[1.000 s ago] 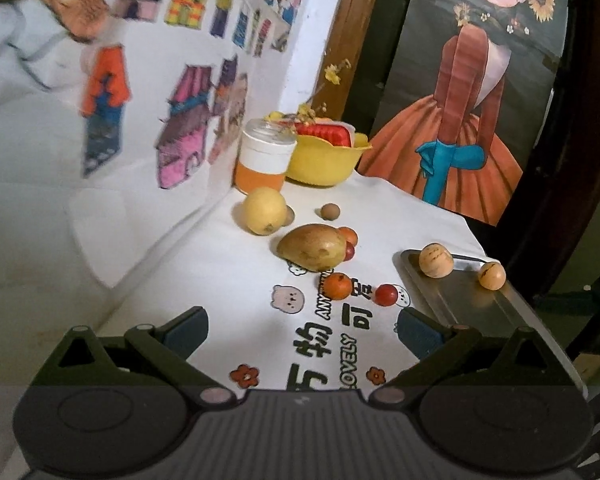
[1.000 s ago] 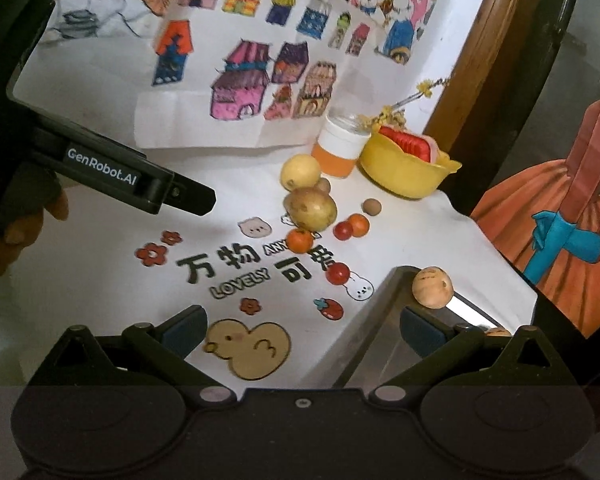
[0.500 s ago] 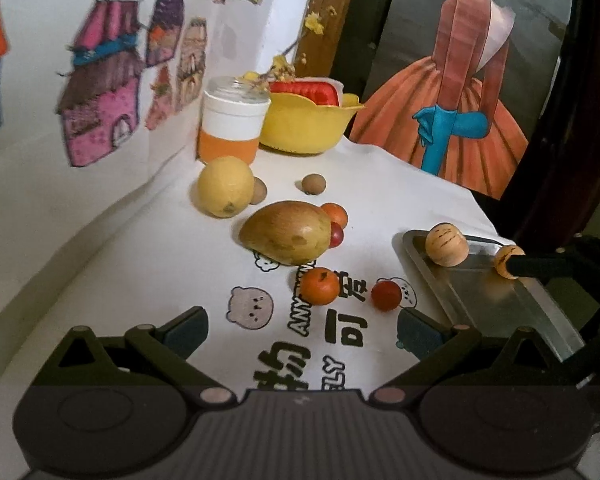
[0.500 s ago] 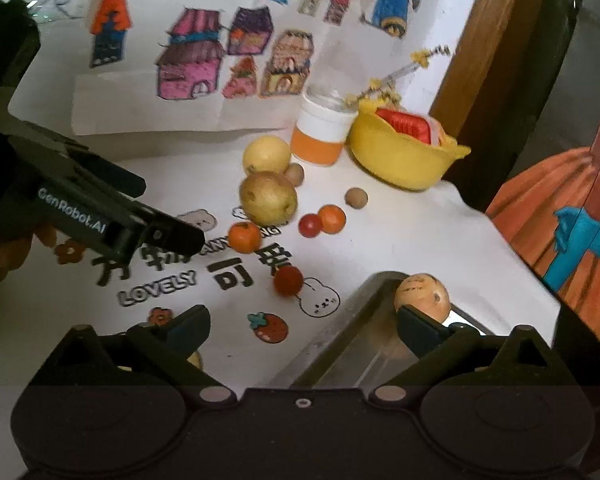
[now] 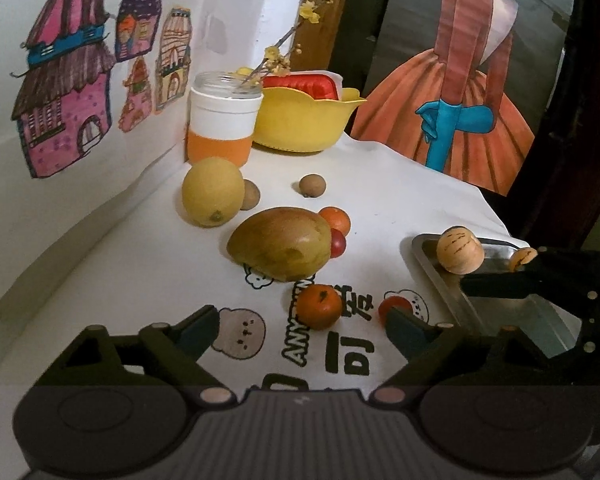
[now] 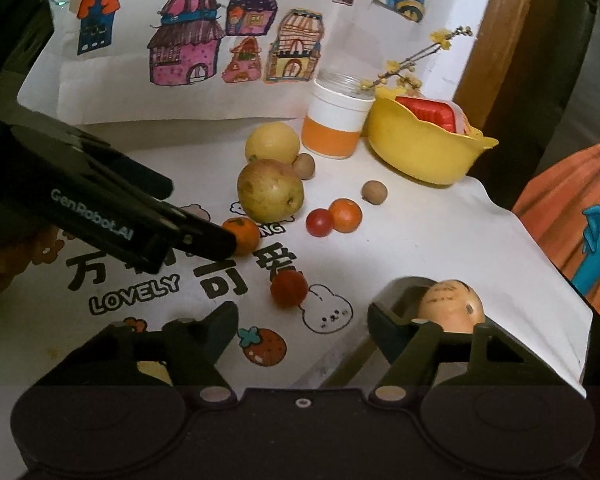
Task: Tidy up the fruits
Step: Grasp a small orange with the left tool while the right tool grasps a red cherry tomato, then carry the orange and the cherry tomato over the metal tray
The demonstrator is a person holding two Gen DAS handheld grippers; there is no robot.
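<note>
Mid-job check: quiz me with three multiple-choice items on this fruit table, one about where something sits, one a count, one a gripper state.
1. Where does the striped tan ball sit?
A. in the yellow bowl
B. in the metal tray
C. on the cloth beside the lemon

2. How many fruits lie in the metal tray?
A. two
B. four
C. none

3. How are the fingers of the left gripper?
A. shut on a tomato
B. shut on the mango
C. open, holding nothing

Answers:
1 B, it rests at the tray's far end.
2 A, the striped ball and a smaller round fruit past it.
3 C, the fingers stand wide apart around the small orange, not gripping it.
</note>
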